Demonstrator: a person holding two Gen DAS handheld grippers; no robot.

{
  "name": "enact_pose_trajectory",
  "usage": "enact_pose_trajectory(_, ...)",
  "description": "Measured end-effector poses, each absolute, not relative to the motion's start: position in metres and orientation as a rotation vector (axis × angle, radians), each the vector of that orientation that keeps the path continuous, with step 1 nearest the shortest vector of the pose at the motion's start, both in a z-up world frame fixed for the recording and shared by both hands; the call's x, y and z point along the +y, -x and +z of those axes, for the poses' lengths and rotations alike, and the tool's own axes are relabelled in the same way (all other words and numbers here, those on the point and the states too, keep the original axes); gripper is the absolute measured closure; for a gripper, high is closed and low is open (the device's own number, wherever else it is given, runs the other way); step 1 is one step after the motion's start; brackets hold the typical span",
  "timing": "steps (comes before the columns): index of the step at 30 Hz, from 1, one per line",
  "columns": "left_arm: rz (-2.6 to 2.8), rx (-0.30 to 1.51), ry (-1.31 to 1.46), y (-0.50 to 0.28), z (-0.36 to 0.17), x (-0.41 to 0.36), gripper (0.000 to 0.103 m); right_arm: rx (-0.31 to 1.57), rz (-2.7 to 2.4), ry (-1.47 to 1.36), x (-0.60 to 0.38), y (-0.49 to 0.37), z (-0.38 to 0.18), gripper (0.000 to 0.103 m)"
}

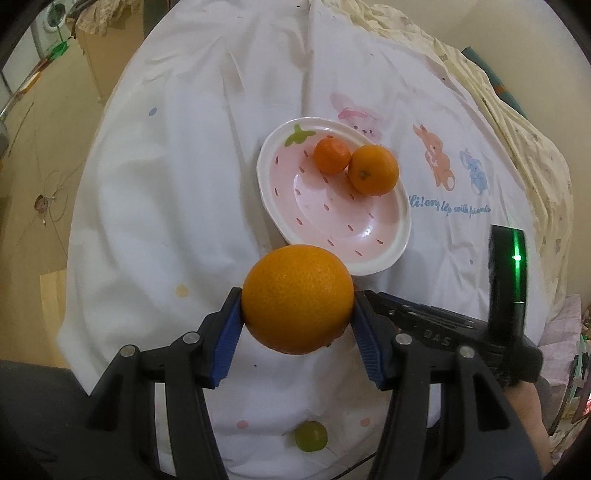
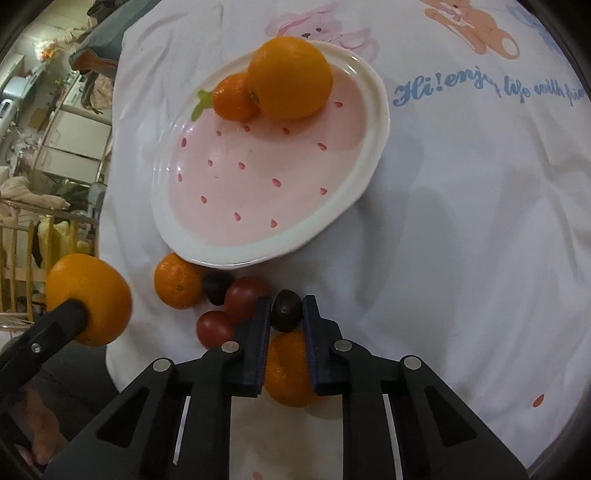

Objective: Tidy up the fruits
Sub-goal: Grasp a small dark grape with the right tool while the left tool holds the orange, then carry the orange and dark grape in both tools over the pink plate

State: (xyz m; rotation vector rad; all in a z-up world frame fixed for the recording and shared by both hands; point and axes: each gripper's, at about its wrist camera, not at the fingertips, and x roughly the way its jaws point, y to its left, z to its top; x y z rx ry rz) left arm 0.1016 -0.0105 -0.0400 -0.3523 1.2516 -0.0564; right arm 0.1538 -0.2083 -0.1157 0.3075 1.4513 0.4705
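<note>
Left gripper (image 1: 297,319): we clamp a large orange (image 1: 297,298), lifted just short of the strawberry plate (image 1: 400,236).
Right gripper (image 2: 283,323): we pinch a dark plum (image 2: 285,309) amid loose fruit.
Risk: plum slips; orange knocks the plated oranges (image 1: 373,169).

A white cotton sheet printed with pastel cartoon animals and blue script (image 1: 192,192) covers the surface. Far left in the left wrist view, a white washing machine (image 1: 50,22) stands by brown cardboard boxes (image 1: 107,48). A pale wooden slatted rail (image 2: 22,258) edges the right wrist view.
</note>
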Motion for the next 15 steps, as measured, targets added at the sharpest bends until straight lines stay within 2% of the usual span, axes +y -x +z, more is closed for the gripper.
enact_pose_trajectory(9, -0.013, 1.252, 0.323, -0.101, -0.048, -0.006, 0.05, 1.382, 0.48, -0.463, -0.246, -0.142, -0.095, 0.085)
enact_pose_trajectory(15, -0.008, 1.24, 0.318, -0.103, -0.042, -0.002, 0.05, 1.288, 0.512, -0.512, -0.263, -0.134, -0.062, 0.085)
